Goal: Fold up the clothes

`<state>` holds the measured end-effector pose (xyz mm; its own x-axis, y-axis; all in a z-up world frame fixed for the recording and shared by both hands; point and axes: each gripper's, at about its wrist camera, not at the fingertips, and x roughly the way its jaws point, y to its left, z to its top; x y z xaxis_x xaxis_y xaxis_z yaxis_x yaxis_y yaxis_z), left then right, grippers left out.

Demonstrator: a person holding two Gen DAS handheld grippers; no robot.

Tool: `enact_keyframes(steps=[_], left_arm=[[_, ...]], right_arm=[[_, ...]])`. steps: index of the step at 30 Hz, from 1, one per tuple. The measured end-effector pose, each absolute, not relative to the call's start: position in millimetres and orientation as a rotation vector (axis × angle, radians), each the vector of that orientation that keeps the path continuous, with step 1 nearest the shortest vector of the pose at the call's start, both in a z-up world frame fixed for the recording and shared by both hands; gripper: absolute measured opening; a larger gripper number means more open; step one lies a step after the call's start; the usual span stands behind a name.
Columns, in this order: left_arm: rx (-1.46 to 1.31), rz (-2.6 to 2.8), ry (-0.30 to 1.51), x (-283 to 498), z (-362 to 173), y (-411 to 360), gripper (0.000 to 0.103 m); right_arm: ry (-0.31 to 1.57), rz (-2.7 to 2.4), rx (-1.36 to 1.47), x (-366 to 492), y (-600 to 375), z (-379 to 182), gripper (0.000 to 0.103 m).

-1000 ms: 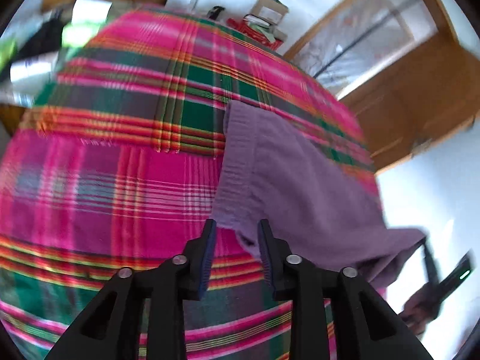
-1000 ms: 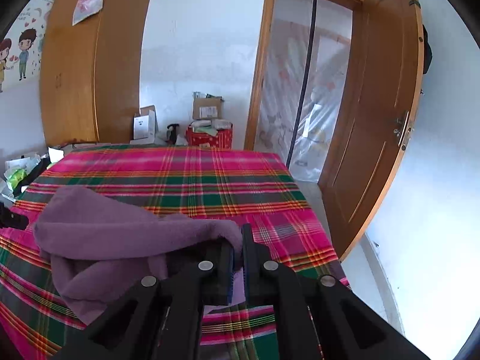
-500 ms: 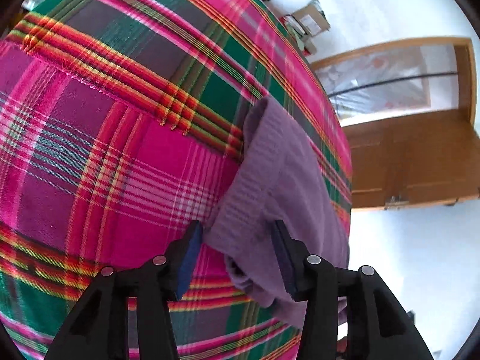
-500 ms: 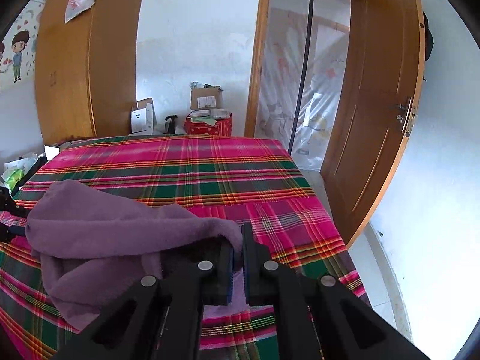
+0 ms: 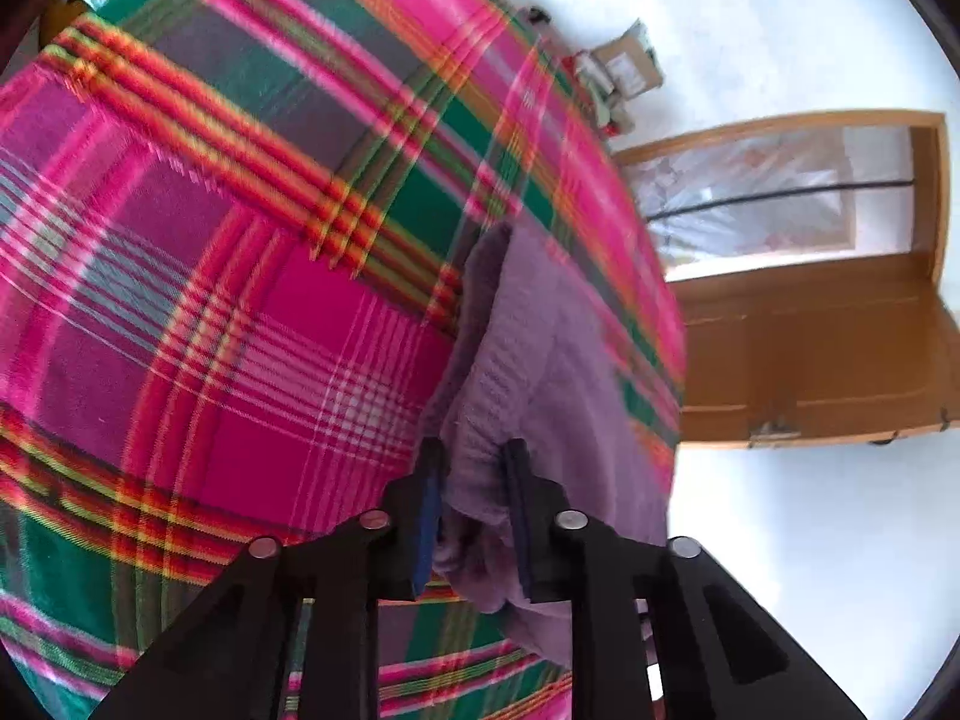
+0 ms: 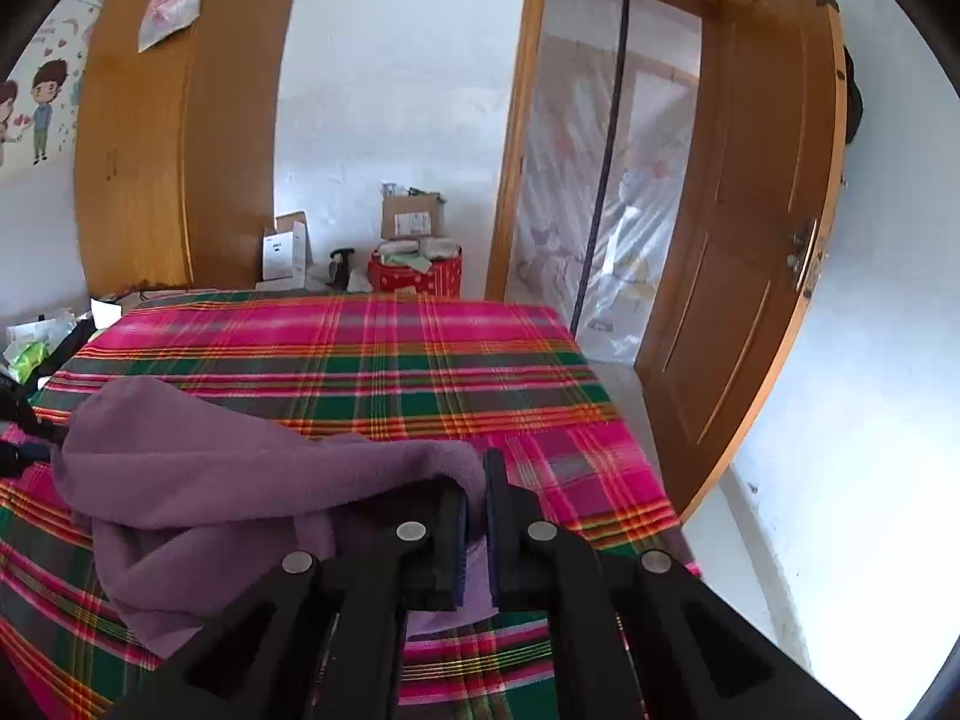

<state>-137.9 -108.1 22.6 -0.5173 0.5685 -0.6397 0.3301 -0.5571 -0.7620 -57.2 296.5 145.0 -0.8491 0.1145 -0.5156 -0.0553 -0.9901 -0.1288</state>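
While level, both grippers apparently pinch garment.

the garment lies on the bedspread, bunched toward its near left part, one edge between the fingers of the right gripper, another between those of the left gripper. behind the bed stand boxes against the wall; a wardrobe to their left, a door to the right.

No text is legible; the label on the cardboard box is too blurred.
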Motion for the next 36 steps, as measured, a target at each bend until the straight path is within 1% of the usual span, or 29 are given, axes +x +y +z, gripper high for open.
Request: enact_keyframes(steps=[3, 7, 11, 13, 18, 23, 27, 31, 34, 36], left_arm=[[-1.360, 2.242, -1.405, -127.2, 39.7, -114.7, 0.010], [-1.300, 2.277, -1.383, -119.3, 56.6, -115.7, 0.010], [-1.179, 2.336, -1.357, -101.9, 82.8, -119.4, 0.010], [-1.113, 2.366, -1.344, -93.1, 96.6, -121.3, 0.010], [-0.954, 2.445, -1.298, -71.8, 132.4, -127.6, 0.010], [-0.831, 2.511, -1.300, -54.3, 163.4, -141.7, 0.010], [-0.730, 2.561, -1.300, -40.3, 188.1, -153.0, 0.010], [-0.623, 2.638, -1.267, -36.9, 212.1, -162.3, 0.010], [-0.646, 2.674, -1.250, -52.6, 211.9, -164.5, 0.010], [-0.699, 2.693, -1.245, -69.5, 202.8, -164.3, 0.010]], right_arm=[[-0.181, 2.960, -0.767, -46.7, 296.5, 159.4, 0.005], [-0.210, 2.978, -0.710, -35.6, 291.1, 175.3, 0.005], [-0.231, 3.008, -0.649, -23.5, 284.6, 191.7, 0.005], [-0.260, 3.030, -0.599, -18.3, 279.4, 203.9, 0.005], [-0.257, 3.095, -0.449, -2.4, 269.9, 237.3, 0.005], [-0.277, 3.150, -0.346, 6.8, 256.4, 263.4, 0.005], [-0.335, 3.165, -0.253, 8.6, 244.6, 283.0, 0.005], [-0.285, 3.179, -0.250, -5.6, 243.9, 291.6, 0.005], [-0.283, 3.158, -0.310, -30.8, 244.3, 284.0, 0.005], [-0.282, 3.142, -0.383, -53.6, 244.3, 272.5, 0.005]])
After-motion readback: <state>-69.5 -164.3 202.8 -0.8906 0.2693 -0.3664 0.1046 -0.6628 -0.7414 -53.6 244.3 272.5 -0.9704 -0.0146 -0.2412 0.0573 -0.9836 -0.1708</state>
